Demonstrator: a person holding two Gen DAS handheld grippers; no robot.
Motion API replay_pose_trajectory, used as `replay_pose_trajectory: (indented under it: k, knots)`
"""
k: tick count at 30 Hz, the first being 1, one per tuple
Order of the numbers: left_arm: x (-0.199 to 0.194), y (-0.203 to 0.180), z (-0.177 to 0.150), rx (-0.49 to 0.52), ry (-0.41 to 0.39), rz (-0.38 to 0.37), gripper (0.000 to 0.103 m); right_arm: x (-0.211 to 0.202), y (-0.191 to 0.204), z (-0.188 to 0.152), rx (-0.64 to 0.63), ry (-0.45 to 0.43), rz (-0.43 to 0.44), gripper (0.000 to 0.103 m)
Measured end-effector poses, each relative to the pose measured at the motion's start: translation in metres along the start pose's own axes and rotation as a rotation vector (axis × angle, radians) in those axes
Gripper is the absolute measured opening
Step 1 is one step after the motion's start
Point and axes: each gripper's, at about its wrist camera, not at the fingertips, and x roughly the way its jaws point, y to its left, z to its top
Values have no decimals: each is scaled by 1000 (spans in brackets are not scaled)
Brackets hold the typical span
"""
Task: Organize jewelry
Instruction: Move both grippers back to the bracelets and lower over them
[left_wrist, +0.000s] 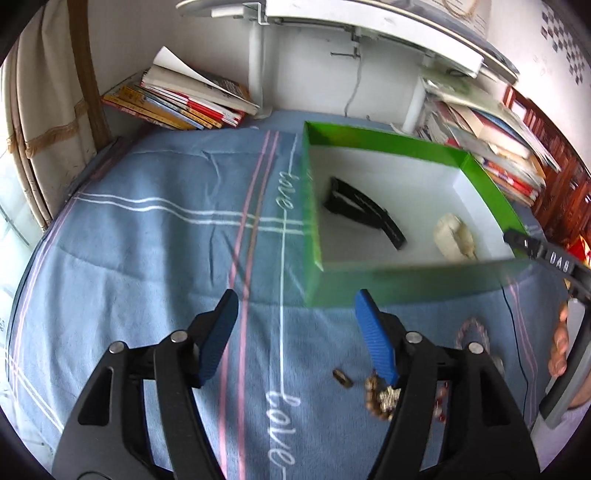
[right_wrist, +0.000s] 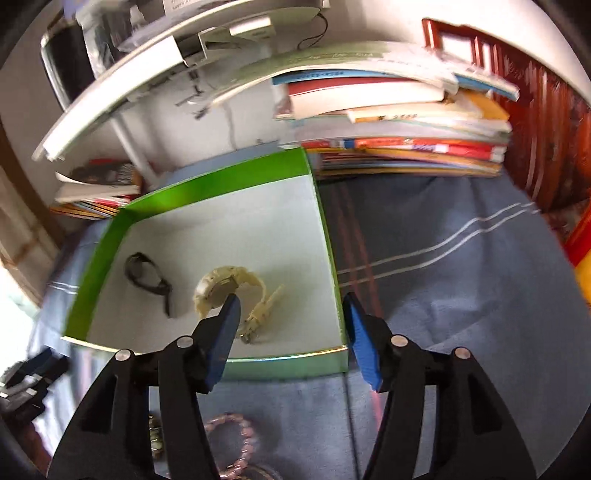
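A green box (left_wrist: 388, 138) with a white floor stands on the blue bedcloth. Inside it lie a black band (left_wrist: 365, 214) and a cream watch (left_wrist: 454, 236). My left gripper (left_wrist: 297, 299) is open above the cloth just before the box's near wall, nothing between its fingers. Loose pieces lie by its right finger: a small brown ring (left_wrist: 341, 377), a brown bead bracelet (left_wrist: 382, 397) and a pink bead bracelet (left_wrist: 471, 332). In the right wrist view, my right gripper (right_wrist: 291, 301) stands open and empty over the box's (right_wrist: 221, 181) near right corner, beside the cream watch (right_wrist: 229, 291) and black band (right_wrist: 147, 277).
Book stacks (left_wrist: 184, 99) (right_wrist: 399, 122) line the wall behind the box, under a white desk (left_wrist: 369, 26). A person's hand (left_wrist: 559, 347) shows at the right edge. The pink bead bracelet (right_wrist: 231, 443) lies on the cloth below the right gripper. A thin black cable (left_wrist: 517, 332) crosses the cloth.
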Motion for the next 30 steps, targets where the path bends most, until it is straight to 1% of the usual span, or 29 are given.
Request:
replay_pose_trajectory:
  k: [1, 3, 5, 7, 9, 11, 13, 14, 15, 17, 21, 22, 24, 25, 26, 28, 30]
  knots:
    - [0, -2, -4, 8, 7, -6, 66, -2, -3, 0, 9, -4, -11, 58]
    - [2, -8, -14, 47, 29, -20, 65, -13, -9, -8, 17, -18, -84, 58]
    - [4, -12, -24, 85, 42, -13, 62, -33, -7, -22, 1, -52, -80, 58]
    - [8, -14, -31, 100, 62, -7, 59, -46, 2, -39, -68, -35, -132, 58]
    - [10, -16, -36, 99, 78, -29, 59, -57, 9, -51, -116, -50, -141, 58]
    - [9, -20, -39, 106, 82, -50, 59, -62, 18, -64, -174, -33, -153, 56]
    - [8, -28, -42, 129, 84, -71, 59, -53, 32, -70, -227, -3, -126, 49]
    - [7, -33, -44, 144, 85, -77, 59, -48, 35, -74, -244, 18, -119, 38]
    - [6, -38, -46, 156, 86, -82, 59, -43, 38, -77, -255, 36, -117, 32]
    - [5, -44, -49, 177, 88, -90, 59, -24, 46, -82, -278, 78, -101, 31]
    - [5, -48, -58, 212, 102, -96, 59, -4, 57, -90, -279, 144, -83, 31]
    - [6, -48, -58, 213, 109, -104, 57, 0, 58, -93, -281, 154, -76, 31]
    - [8, -47, -59, 203, 130, -144, 50, 1, 59, -97, -278, 148, -70, 15]
    - [11, -47, -58, 203, 143, -154, 40, 1, 59, -97, -276, 146, -71, 12]
    - [14, -48, -59, 205, 160, -158, 33, 1, 59, -98, -272, 148, -69, 9]
    - [19, -51, -63, 208, 175, -159, 29, -1, 58, -98, -268, 148, -64, 9]
    - [20, -52, -64, 212, 161, -155, 27, -2, 55, -99, -259, 147, -61, 8]
